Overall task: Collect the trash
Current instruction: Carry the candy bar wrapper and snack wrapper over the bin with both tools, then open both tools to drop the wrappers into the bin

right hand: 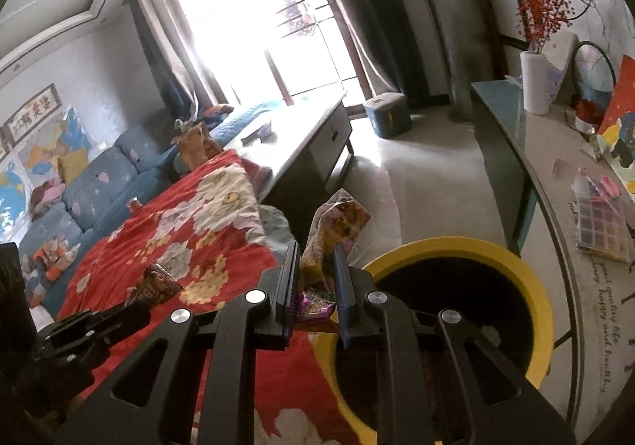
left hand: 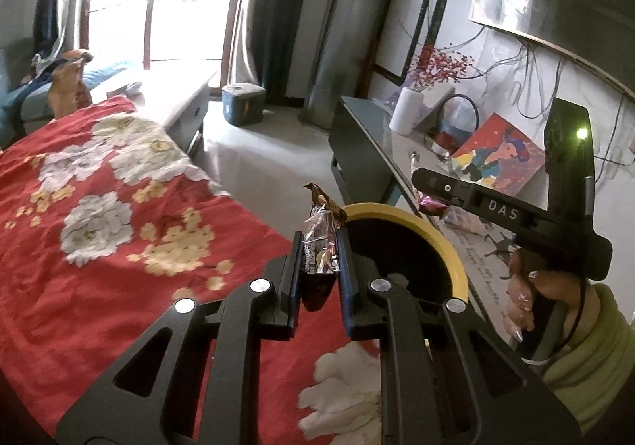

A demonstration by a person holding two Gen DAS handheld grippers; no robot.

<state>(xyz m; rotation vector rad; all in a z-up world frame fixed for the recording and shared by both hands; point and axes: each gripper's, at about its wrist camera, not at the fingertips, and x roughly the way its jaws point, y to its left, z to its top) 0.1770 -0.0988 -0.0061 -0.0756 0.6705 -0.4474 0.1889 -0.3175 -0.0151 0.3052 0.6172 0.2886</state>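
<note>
We grip a dark brown snack wrapper [left hand: 319, 246] in the left gripper [left hand: 317, 246], its blue-padded jaws clamped on the foil so that the crumpled top sticks up past the fingertips, just beside the near rim of the yellow bin [left hand: 440, 242]. We hold a second piece of trash, a pink and purple wrapper [right hand: 337, 230], pinched the same way in the right gripper [right hand: 315, 266], its jaws closed on the lower part while the printed top fans out above; it hangs at the left rim of the bin, whose black inside shows in the right wrist view. A hand [left hand: 532, 286] in a pale green sleeve [left hand: 591, 349] carries that right gripper, seen from the left wrist view beyond the far side of the bin. Left of the bin spreads a red floral cloth [left hand: 119, 207]. Right of the bin runs a glass-topped side table [right hand: 528, 151] bearing a white vase [right hand: 535, 83] of red berries and a clear bead box [right hand: 599, 222]. Well beyond the bin, near the bright window [right hand: 254, 28], stand a low coffee table [right hand: 301, 135] and a blue-grey box [right hand: 387, 115] on the floor.
</note>
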